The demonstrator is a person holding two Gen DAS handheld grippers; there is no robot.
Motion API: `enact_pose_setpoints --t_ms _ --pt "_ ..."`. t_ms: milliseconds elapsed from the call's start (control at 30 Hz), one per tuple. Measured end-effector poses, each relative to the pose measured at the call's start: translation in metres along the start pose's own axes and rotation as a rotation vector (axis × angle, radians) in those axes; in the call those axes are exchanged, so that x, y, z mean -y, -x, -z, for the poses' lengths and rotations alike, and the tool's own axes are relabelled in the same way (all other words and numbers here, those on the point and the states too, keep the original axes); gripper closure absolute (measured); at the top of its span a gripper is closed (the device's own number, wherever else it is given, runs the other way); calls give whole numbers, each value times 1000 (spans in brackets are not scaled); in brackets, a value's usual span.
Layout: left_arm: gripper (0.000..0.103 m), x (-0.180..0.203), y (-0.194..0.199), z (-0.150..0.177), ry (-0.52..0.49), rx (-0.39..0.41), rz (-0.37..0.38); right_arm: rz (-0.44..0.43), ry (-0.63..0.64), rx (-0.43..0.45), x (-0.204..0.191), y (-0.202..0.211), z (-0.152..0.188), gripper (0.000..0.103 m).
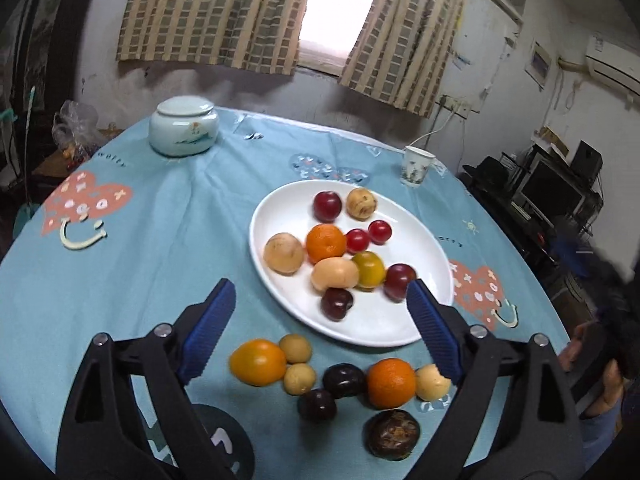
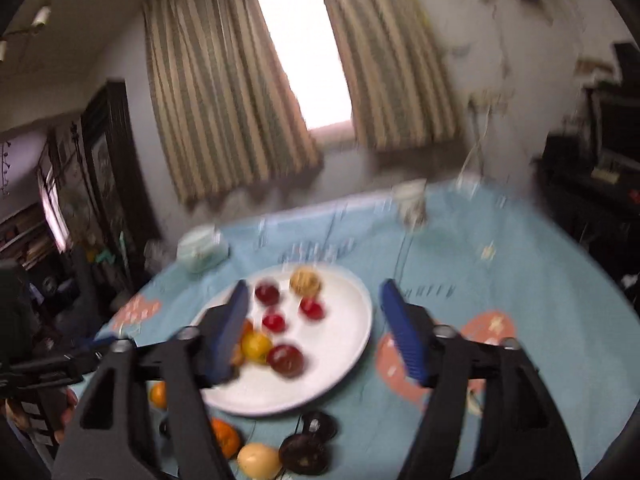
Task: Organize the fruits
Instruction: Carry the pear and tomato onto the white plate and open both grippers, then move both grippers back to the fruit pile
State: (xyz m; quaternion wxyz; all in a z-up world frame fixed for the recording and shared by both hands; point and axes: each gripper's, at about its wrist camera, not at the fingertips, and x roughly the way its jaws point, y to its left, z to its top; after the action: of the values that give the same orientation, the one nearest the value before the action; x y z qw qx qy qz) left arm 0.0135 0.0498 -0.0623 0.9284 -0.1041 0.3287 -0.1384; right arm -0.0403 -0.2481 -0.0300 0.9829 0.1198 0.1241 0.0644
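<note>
Roughly half done, by my count. Ten fruits lie on the white plate (image 1: 280,288) at mid-table, among them an orange (image 1: 325,242) and several red plums. Seven more wait on the blue tablecloth (image 1: 160,240) in front of it: a yellow-orange fruit (image 1: 258,361), another orange (image 1: 391,382), dark plums and pale round ones. The left gripper (image 1: 320,324) and the right gripper (image 2: 312,332) both stand wide apart, holding nothing.
</note>
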Motion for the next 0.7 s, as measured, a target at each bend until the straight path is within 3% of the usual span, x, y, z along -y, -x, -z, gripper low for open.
enact_pose_setpoints --t_ms 33,67,100,233,367,433,567,667,700 --pt "14 -5 -2 -1 16 -9 -3 4 -9 55 1 10 -2 1" --pt "14 -10 -3 -1 34 -13 -6 -15 -25 144 4 26 -4 1" --pt "14 -15 -4 -1 54 -18 -14 -30 -30 174 7 33 -6 1" --pt "14 -21 0 -1 55 -6 -49 -5 -123 223 20 44 -13 1" --pt "14 -11 1 4 -8 8 -72 -165 -262 95 46 37 -17 1" --pt "14 -6 0 6 -51 6 -90 -198 -293 88 50 38 -15 1" --pt "14 1 1 10 -108 -1 -81 -242 -177 107 30 47 -12 1" --pt "14 2 4 11 -114 6 -79 -432 -173 -56 27 28 -5 1" --pt "13 1 4 11 -113 7 -80 -451 -200 -85 28 22 -3 1"
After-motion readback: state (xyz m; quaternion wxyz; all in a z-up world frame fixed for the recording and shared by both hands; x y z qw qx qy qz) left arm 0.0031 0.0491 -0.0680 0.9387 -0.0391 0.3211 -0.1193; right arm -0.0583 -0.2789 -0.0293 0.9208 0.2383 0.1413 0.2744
